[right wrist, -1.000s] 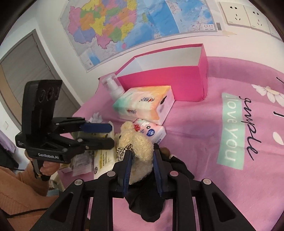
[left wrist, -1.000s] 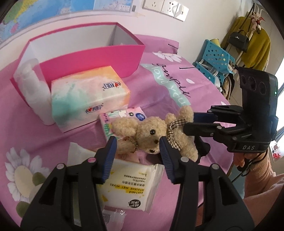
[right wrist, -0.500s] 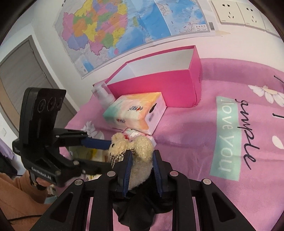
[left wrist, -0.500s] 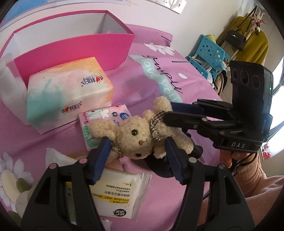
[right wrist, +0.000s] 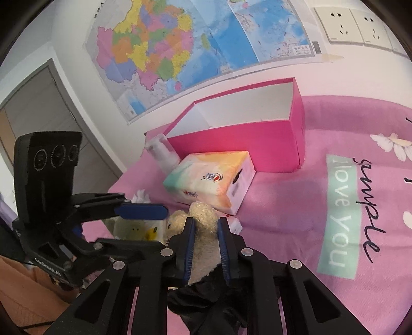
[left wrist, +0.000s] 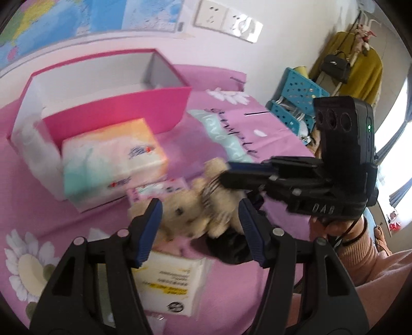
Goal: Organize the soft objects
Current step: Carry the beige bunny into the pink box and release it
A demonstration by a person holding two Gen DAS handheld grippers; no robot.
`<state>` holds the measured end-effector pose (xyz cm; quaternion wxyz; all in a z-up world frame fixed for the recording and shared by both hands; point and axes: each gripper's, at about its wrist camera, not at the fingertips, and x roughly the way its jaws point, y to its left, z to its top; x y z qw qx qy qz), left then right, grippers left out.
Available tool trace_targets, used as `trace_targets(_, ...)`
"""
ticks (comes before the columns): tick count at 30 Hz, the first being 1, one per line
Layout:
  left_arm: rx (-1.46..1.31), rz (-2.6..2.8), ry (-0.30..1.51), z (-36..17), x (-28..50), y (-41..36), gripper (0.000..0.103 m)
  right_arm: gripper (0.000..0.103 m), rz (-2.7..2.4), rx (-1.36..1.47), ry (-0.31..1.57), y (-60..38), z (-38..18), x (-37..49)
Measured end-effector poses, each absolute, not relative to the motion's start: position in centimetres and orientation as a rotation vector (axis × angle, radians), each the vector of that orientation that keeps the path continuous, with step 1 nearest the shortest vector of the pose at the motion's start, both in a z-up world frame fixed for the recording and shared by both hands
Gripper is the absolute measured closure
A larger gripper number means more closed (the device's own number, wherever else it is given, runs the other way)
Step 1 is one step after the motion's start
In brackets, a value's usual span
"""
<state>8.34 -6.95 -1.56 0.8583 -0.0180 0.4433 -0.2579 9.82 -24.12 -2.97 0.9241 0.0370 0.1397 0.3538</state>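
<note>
Bear (right wrist: 203, 232): fuzzy cream plush, sat pinched between your right gripper (right wrist: 206, 247) blue ribbed pads, jaws closing tighter on it. It hung just above the pink tablecloth (right wrist: 296, 195), head toward your left side, blurred in the left wrist view. Your left gripper (left wrist: 199, 232) stood about half open, one pad either side of the bear's head (left wrist: 185, 214); pads looked clear of the fur, though blur made contact hard to call.

Under the bear lay a crumpled black cloth (right wrist: 206, 304), soft and shapeless, partly hidden by your right gripper's frame. Just beside it, a flat white wet-wipes pack (left wrist: 167, 281) with yellow print, glossy film, half covered by your left finger (left wrist: 146, 234). A small floral tissue packet (left wrist: 159, 189) lay behind the bear, touching or nearly so.

Next back was a pastel soft-pack tissue block (right wrist: 211, 180), rectangular, standing between the bear and the pink box (right wrist: 244, 144). That box was open-topped rigid card, white inside. A white pump bottle (right wrist: 162, 152) stood at its left end, beside the tissue block.

Far side: a wall map (right wrist: 180, 43) and sockets (right wrist: 355, 23); a blue perforated crate (left wrist: 298, 92) off the table edge.
</note>
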Motion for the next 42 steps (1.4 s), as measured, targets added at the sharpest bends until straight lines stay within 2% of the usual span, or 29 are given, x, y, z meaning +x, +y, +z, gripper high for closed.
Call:
trace_targets(6, -0.025, -0.507, 1.015, -3.9, 9.1, -6.6, 0.040, 0.090, 0.686, 0.125, 0.321, -25.5, -3.9, 11.5)
trace_targets(12, 0.008, -0.526, 1.042, -4.8, 9.2, -7.9, 0.040, 0.090, 0.696, 0.178, 0.364, -26.2, -4.9, 13.0)
trace_targets(14, 0.004, -0.516, 1.048, -4.9, 9.3, -7.8, 0.041, 0.086, 0.730, 0.219, 0.385, -26.6, -5.1, 13.3)
trace_targets(15, 0.000, -0.517, 1.048, -4.9, 9.3, -7.7, 0.041, 0.082, 0.742, 0.239, 0.396, -26.7, -5.2, 13.4)
trace_targets(16, -0.004, -0.516, 1.047, -4.9, 9.3, -7.6, 0.042, 0.072, 0.759, 0.259, 0.409, -26.9, -5.3, 13.6)
trace_targets(17, -0.004, -0.515, 1.045, -4.9, 9.2, -7.6, 0.044, 0.071, 0.777, 0.275, 0.424, -27.0, -5.5, 13.8)
trace_targets(20, -0.008, -0.518, 1.042, -4.8, 9.0, -7.7, 0.049, 0.076, 0.805, 0.277, 0.425, -27.0, -5.8, 13.8)
trace_targets(26, -0.009, -0.528, 1.000, -3.6, 8.6, -7.5, 0.050, 0.086, 0.822, 0.248, 0.384, -26.8, -5.2, 12.8)
trace_targets(34, 0.026, -0.513, 0.887, 0.2, 8.8, -7.0, 0.050, 0.087, 0.820, 0.215, 0.299, -26.8, -2.3, 11.4)
trace_targets(42, 0.053, -0.462, 0.808, 4.1, 12.7, -6.2, 0.050, 0.087, 0.805, 0.154, 0.178, -26.1, 3.9, 12.0)
